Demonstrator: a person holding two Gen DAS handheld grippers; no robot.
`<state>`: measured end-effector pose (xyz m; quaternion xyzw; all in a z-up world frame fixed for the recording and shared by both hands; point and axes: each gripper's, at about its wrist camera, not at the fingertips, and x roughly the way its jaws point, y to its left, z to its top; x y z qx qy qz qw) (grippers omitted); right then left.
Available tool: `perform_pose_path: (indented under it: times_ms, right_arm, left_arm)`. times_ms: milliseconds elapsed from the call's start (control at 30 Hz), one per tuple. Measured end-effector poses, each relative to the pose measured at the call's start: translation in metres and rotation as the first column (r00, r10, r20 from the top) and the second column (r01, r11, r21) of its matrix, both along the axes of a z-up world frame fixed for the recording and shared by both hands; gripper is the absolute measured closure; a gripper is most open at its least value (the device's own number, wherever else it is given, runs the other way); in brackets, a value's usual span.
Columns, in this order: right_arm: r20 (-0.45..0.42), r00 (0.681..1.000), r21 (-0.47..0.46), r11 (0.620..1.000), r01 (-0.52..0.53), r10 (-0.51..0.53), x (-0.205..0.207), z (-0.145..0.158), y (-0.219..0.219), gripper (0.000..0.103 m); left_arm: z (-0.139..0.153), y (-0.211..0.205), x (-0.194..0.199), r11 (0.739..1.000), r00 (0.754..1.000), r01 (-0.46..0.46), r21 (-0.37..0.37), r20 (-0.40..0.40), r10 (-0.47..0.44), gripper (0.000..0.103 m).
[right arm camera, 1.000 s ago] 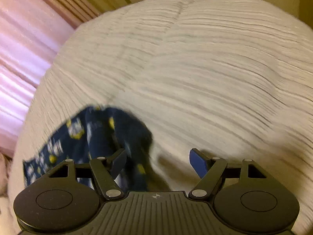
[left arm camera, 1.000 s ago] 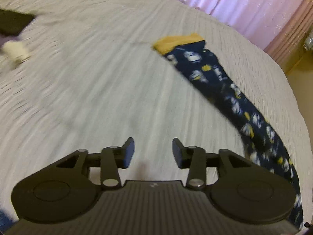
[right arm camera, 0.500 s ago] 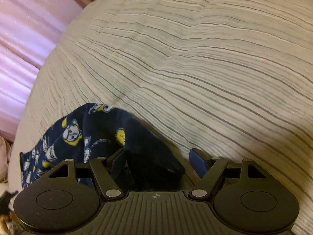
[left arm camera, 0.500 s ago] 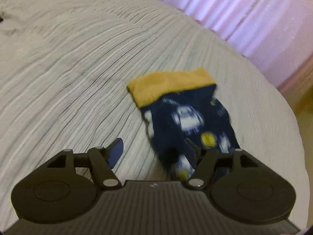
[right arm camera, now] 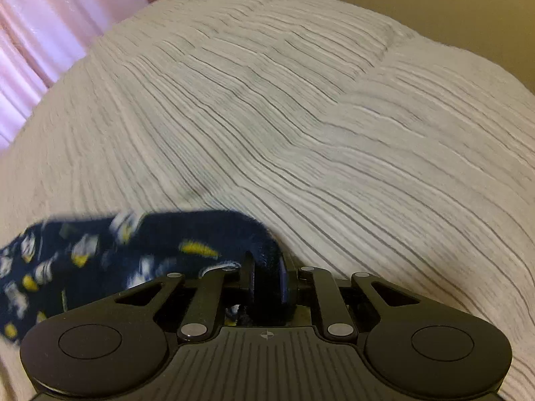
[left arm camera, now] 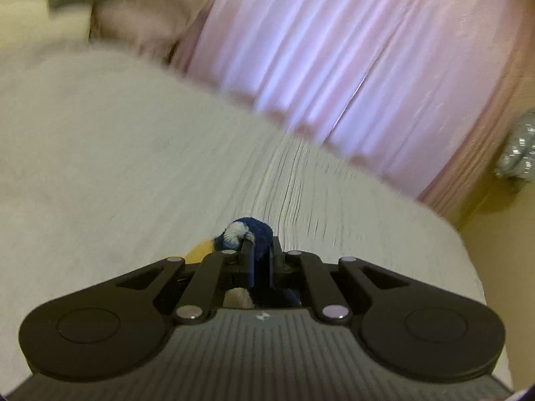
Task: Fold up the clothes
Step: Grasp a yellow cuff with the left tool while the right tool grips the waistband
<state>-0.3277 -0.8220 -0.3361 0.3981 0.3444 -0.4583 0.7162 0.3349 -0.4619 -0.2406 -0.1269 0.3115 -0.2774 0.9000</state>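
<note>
The garment is a long navy fleece piece with white and yellow prints and a yellow cuff. In the left wrist view my left gripper (left arm camera: 260,250) is shut on a bunch of its navy fabric (left arm camera: 257,232), with a bit of the yellow cuff (left arm camera: 200,250) showing to the left. In the right wrist view my right gripper (right arm camera: 267,264) is shut on the other end of the navy garment (right arm camera: 100,254), which trails away to the left over the bed. Most of the garment is hidden in the left view.
A white bedspread with thin dark stripes (right arm camera: 301,117) covers the bed. Pink curtains (left arm camera: 334,67) hang beyond the bed's far edge and show at the upper left of the right wrist view (right arm camera: 40,33). A cream wall (right arm camera: 434,0) stands behind.
Both grippers were open over the garment and have shut on it, the left near the yellow cuff, the right on the other end. The left view has tilted up toward the curtains.
</note>
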Motion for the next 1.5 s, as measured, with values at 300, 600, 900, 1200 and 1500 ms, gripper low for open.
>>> perform_pose_path:
  times_ms: [300,600,900,1200,1500]
  right_arm:
    - [-0.019,0.997,0.035,0.997,-0.070,0.071,0.026,-0.010,0.002,0.090]
    - [-0.028,0.996,0.067,0.995,-0.078,0.080,0.031,-0.008,-0.002,0.045]
    - [-0.079,0.992,0.018,0.995,-0.101,0.102,0.052,-0.014,0.010,0.043]
    - [-0.123,0.987,-0.085,0.990,-0.116,0.105,0.055,-0.010,0.025,0.094]
    - [-0.007,0.996,-0.227,0.970,-0.091,0.092,0.031,0.026,0.046,0.094]
  left_arm:
    - [-0.066,0.114,-0.034,0.904,0.936,0.013,0.428,-0.323,0.139,0.076]
    - [-0.068,0.131,-0.013,0.902,0.961,0.029,0.431,-0.259,0.093,0.059]
    - [-0.144,0.059,0.090,0.772,0.972,0.106,0.626,-0.230,0.053,0.037]
    - [-0.113,0.104,0.055,0.921,0.982,0.057,0.384,-0.190,0.018,0.094]
    - [0.070,0.198,-0.029,0.974,0.995,-0.095,0.207,0.052,0.086,0.093]
